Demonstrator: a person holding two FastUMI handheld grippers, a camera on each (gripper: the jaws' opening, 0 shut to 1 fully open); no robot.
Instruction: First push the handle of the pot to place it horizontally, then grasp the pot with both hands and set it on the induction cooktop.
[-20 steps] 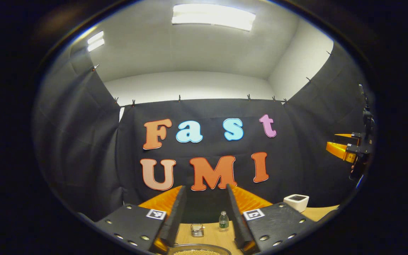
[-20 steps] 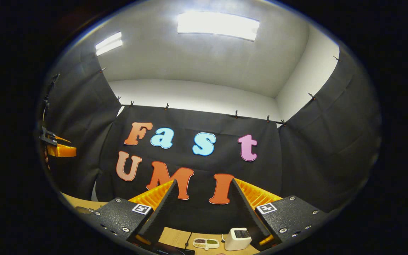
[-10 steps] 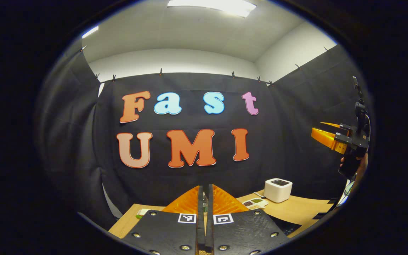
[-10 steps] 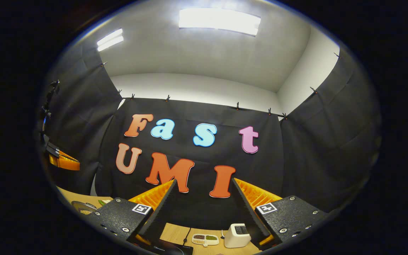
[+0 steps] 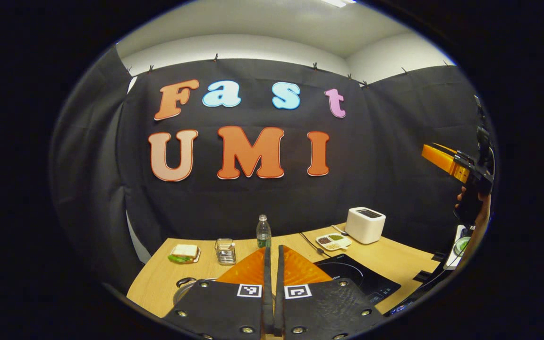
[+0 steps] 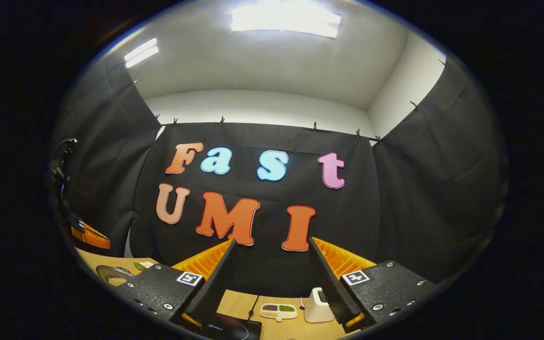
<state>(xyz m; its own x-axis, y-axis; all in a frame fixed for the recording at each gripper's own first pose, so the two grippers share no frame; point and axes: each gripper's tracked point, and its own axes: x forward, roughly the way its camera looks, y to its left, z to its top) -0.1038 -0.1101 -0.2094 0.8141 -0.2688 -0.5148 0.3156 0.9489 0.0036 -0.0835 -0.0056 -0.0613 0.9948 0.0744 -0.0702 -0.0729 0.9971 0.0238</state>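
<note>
The metal pot (image 5: pixel 181 289) sits at the near left of the wooden table (image 5: pixel 158 283), mostly hidden behind my left gripper (image 5: pixel 272 249), which is shut with nothing between its fingers. In the right gripper view the pot (image 6: pixel 110 276) shows low at the left with pale beans inside. The black induction cooktop (image 5: pixel 359 279) lies right of the pot, and its edge (image 6: pixel 227 329) shows under my right gripper (image 6: pixel 272 242). That gripper is open, empty and held high. A hand (image 5: pixel 471 208) holds the right gripper (image 5: pixel 444 160) at the far right. The left gripper (image 6: pixel 88 234) appears at the left edge.
Along the back of the table stand a sandwich on a plate (image 5: pixel 183 252), a small metal rack (image 5: pixel 225 251), a water bottle (image 5: pixel 263 231), a divided dish of beans (image 5: pixel 332 242) and a white toaster (image 5: pixel 365 225). A cable runs to the cooktop.
My left gripper went from open to shut and has tipped down, so the table and pot came into its view. The right gripper tipped down slightly and stayed open.
</note>
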